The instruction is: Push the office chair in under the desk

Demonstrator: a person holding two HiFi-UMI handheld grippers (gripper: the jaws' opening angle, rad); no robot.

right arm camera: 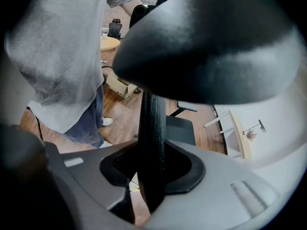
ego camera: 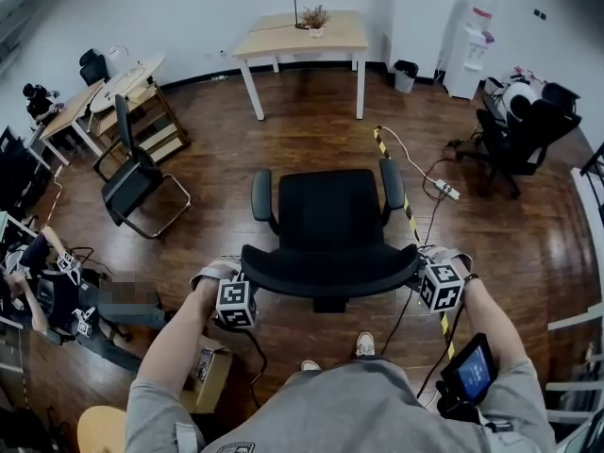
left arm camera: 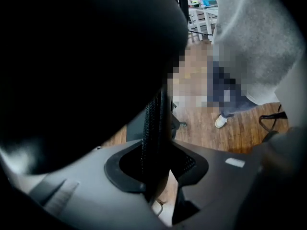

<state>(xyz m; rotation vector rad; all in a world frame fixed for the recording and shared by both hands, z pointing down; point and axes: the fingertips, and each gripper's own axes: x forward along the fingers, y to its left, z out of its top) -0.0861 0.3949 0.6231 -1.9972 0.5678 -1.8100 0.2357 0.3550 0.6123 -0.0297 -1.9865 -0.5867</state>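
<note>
Black mesh-backed office chair (ego camera: 330, 217) stands mid-floor, well apart from the light wooden desk (ego camera: 283, 36) at the far wall, with left gripper (ego camera: 247, 279) and right gripper (ego camera: 420, 270) each clamped on a side edge of its backrest, while a brown cardboard box (ego camera: 211, 374) sits near the left elbow, contents unclear.

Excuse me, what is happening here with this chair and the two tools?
A person stands behind a black office chair and holds its backrest by the top edge. The left gripper is closed on one end of that edge and the right gripper on the other. The chair faces a wooden desk farther ahead, with a stretch of floor between them, so it is not yet under the desk.
</note>
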